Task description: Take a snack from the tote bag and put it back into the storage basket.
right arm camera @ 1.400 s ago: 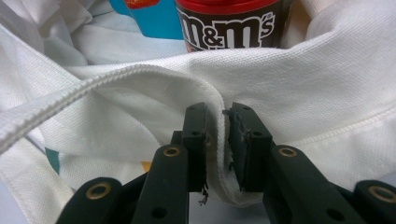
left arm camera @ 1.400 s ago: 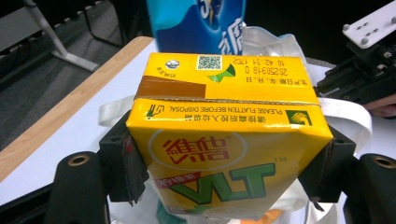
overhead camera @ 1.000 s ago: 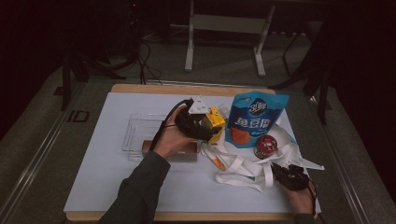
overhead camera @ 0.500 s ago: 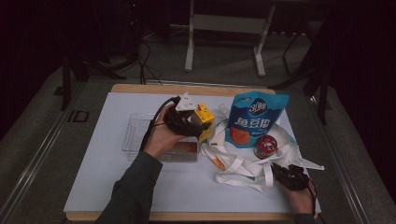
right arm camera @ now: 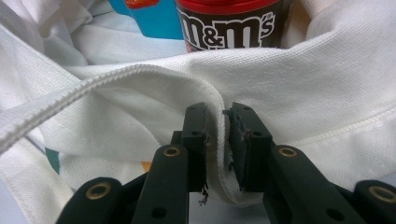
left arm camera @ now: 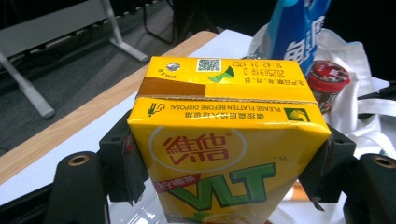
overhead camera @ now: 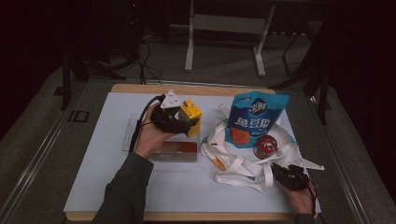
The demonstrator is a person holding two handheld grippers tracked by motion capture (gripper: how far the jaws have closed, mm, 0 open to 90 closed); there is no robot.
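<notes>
Two grips holding: left gripper (overhead camera: 189, 125) clamping yellow cardboard drink carton (left arm camera: 224, 140), carrying it off the clear plastic tray (overhead camera: 133, 128) toward white cloth tote bag (overhead camera: 243, 163), right gripper (right arm camera: 219, 135) pinching bag's rim.

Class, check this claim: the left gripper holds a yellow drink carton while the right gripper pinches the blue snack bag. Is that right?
Not quite. The left gripper does hold the yellow drink carton, but the right gripper pinches a fold of the white cloth bag, not the blue snack bag, which lies beyond it. The right gripper view shows this.
</notes>
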